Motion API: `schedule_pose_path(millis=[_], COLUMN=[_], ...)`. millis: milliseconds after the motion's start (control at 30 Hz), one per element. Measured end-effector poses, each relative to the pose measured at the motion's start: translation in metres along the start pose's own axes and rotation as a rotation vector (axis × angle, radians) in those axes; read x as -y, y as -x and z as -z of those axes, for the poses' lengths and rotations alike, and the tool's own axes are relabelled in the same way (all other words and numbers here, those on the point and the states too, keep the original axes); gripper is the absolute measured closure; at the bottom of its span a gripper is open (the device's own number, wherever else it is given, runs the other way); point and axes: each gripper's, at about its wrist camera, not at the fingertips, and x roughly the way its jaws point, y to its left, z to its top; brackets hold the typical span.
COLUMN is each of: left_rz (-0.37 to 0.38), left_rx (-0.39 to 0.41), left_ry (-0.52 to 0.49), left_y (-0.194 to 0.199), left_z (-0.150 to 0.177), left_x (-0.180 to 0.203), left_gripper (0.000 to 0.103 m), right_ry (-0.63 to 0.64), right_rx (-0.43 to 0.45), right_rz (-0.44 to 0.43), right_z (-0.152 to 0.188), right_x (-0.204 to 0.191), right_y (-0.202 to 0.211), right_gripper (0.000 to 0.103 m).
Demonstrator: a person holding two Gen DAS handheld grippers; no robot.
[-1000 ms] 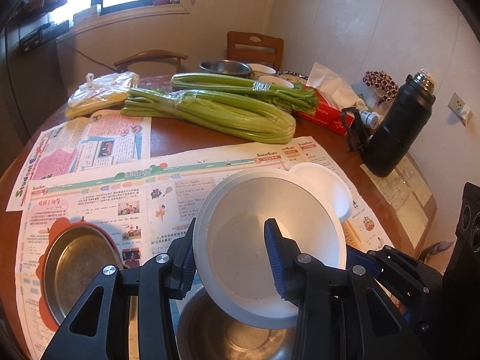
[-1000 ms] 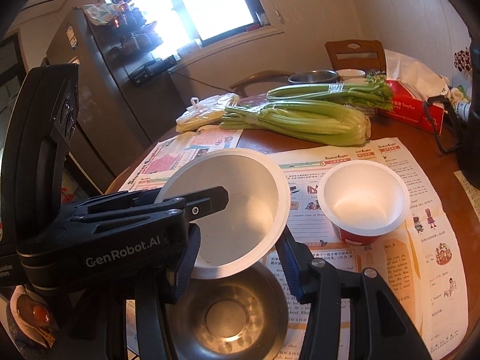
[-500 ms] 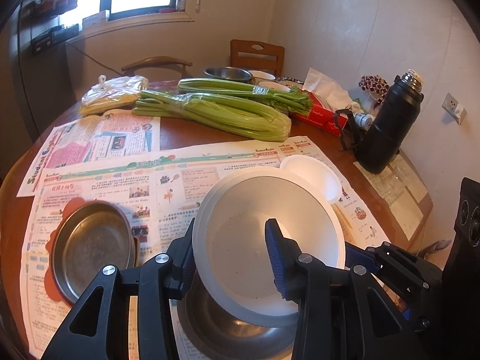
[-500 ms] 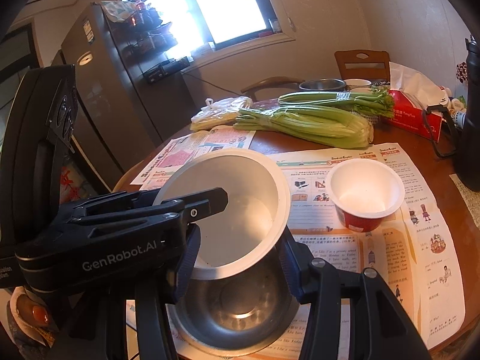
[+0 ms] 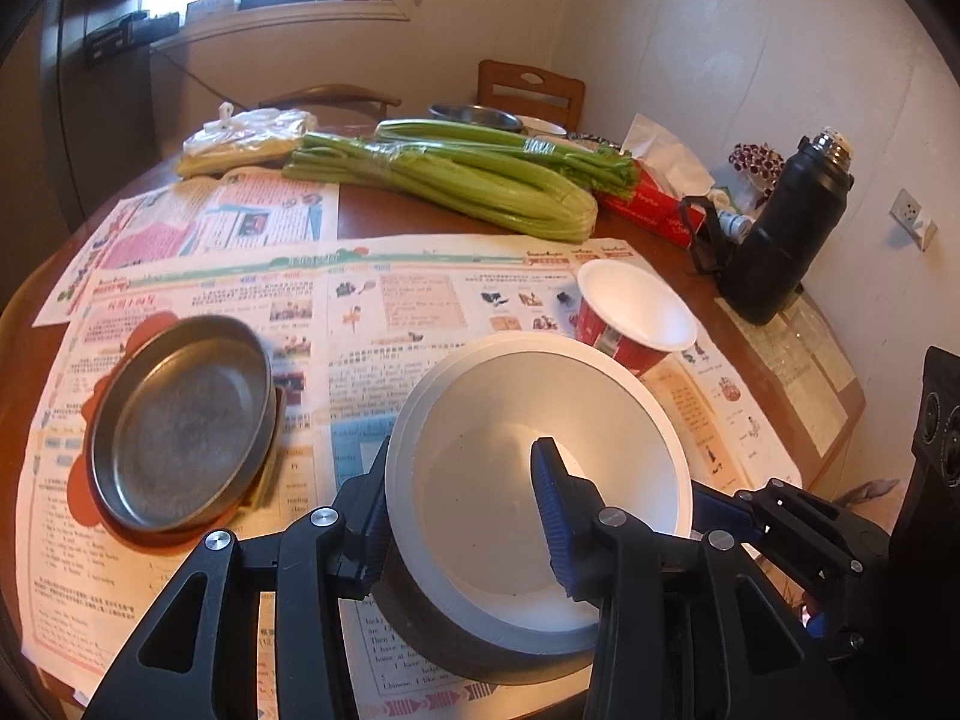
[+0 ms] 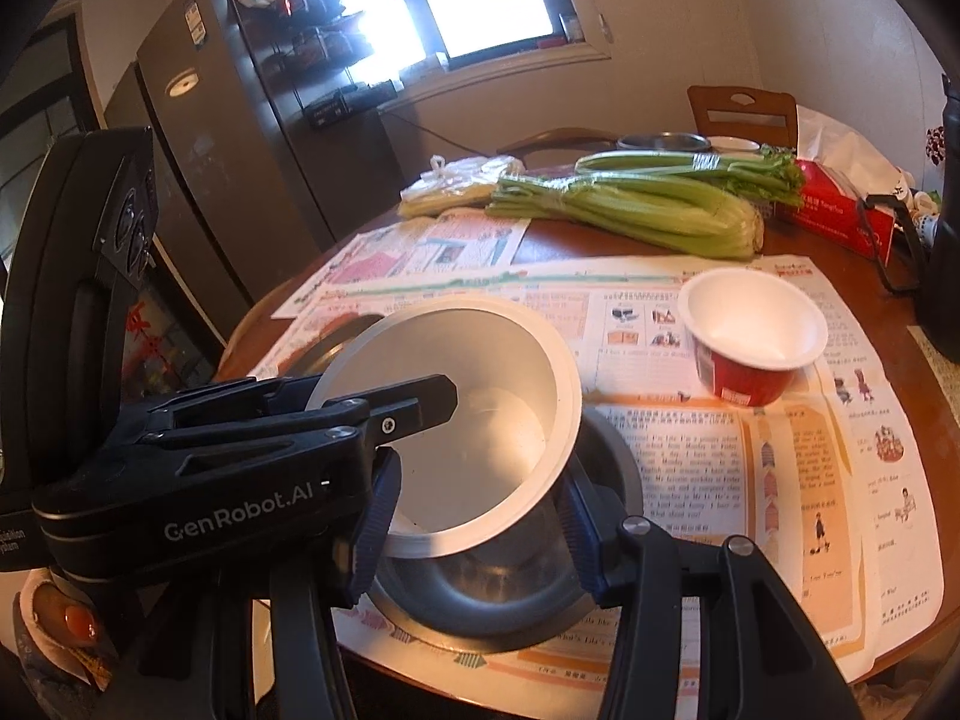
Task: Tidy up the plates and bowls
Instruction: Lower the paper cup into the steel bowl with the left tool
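A white bowl (image 5: 480, 480) (image 6: 480, 420) hangs tilted with its base inside a steel bowl (image 5: 456, 642) (image 6: 480, 600). My left gripper (image 5: 462, 450) is shut on the white bowl's near wall, one finger inside and one outside. My right gripper (image 6: 477, 510) straddles the steel bowl just under the white rim and is shut on the steel bowl; the white bowl hides part of that contact. The steel bowl is on or just above the newspaper (image 6: 690, 468) near the front edge. A steel plate (image 5: 180, 420) lies to the left. A red cup (image 5: 636, 312) (image 6: 750, 330) stands ahead.
Celery bundles (image 5: 468, 186), a plastic bag (image 5: 240, 138), a red tissue box (image 5: 648, 198) and a black flask (image 5: 786, 228) fill the back of the round table. Another steel bowl (image 5: 474, 115) sits by the far chair. A fridge (image 6: 240, 150) stands to the left.
Both grippers drew back toward the near table edge with the two bowls and sank slightly. The steel plate and red cup now lie farther ahead in the views.
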Motion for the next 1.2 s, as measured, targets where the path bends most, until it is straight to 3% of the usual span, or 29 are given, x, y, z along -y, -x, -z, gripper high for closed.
schedule_pose_path(millis=[1200], left_rz=[-0.037], left_rx=[-0.071], left_ry=[0.013], left_y=[-0.036], left_z=[0.018], left_x=[-0.001], left_gripper=[0.059], right_ry=[0.003], right_rx=[-0.089], right_rz=[0.028], right_z=[0.018], right_x=[0.013], right_y=[-0.028], right_gripper=[0.051])
